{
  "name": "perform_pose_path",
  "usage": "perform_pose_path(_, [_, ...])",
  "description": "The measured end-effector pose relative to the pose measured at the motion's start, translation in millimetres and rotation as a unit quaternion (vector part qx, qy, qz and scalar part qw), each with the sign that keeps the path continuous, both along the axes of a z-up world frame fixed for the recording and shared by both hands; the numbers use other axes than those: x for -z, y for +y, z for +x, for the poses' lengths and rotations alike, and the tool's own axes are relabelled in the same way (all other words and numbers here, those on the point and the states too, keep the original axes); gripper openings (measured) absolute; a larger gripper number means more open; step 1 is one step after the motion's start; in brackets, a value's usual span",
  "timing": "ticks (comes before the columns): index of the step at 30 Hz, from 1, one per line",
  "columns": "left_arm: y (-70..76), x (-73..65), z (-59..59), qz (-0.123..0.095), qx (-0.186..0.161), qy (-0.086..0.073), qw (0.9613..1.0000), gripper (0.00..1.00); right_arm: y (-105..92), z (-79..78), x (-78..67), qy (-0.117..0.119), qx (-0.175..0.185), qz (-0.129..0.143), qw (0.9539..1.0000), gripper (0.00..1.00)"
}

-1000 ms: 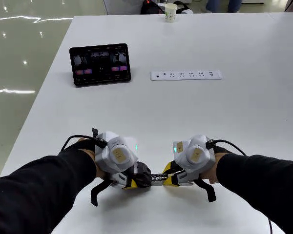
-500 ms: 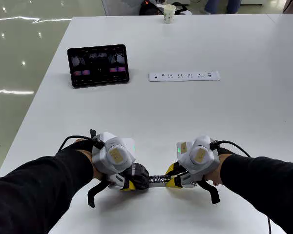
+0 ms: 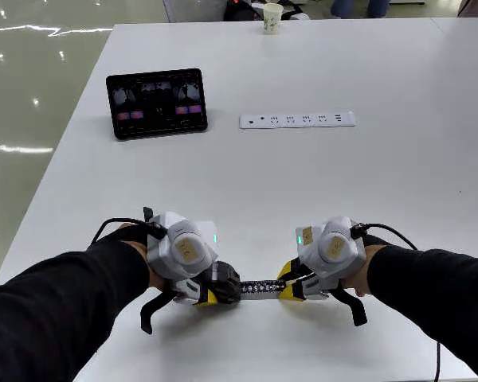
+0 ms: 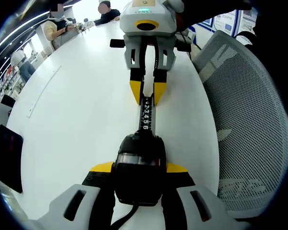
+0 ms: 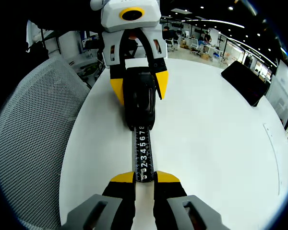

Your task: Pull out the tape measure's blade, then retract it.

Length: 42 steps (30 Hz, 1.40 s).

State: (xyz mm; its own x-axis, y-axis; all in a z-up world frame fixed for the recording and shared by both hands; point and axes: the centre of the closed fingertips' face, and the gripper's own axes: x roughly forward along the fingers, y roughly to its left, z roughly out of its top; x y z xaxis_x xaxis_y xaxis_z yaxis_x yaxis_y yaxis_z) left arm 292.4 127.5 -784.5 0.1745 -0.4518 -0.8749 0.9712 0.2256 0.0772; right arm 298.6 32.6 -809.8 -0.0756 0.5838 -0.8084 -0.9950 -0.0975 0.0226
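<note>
Head view first: the tape measure (image 3: 225,282) is down near the front edge of the bench (image 3: 303,199), though I can't tell if it's resting on it or just above. The left tongs (image 3: 209,293) are clamped on its black body and the right tongs (image 3: 291,288) are nipping the end of the blade (image 3: 263,285), with only a short bit out. Both black-sleeved forearms (image 3: 64,302) come in low, tongs aimed straight at each other. In the left gripper view the yellow tips hug the body on both sides and the blade runs dead straight to the other tongs. In the right gripper view its tips are pressed onto the blade by the low numbers. My take: hold the left hand steady and draw the right out along that same line with no twist. Then walk it back in rather than let it snap.
</note>
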Motion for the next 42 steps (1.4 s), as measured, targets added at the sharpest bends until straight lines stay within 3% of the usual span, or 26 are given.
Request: perform_pose_path(42, [-1.0, 1.1, 1.8, 0.005, 0.001, 0.005, 1.0000, 0.31, -39.1, 2.2, -0.6, 0.000, 0.017, -0.009, 0.9998, 0.10])
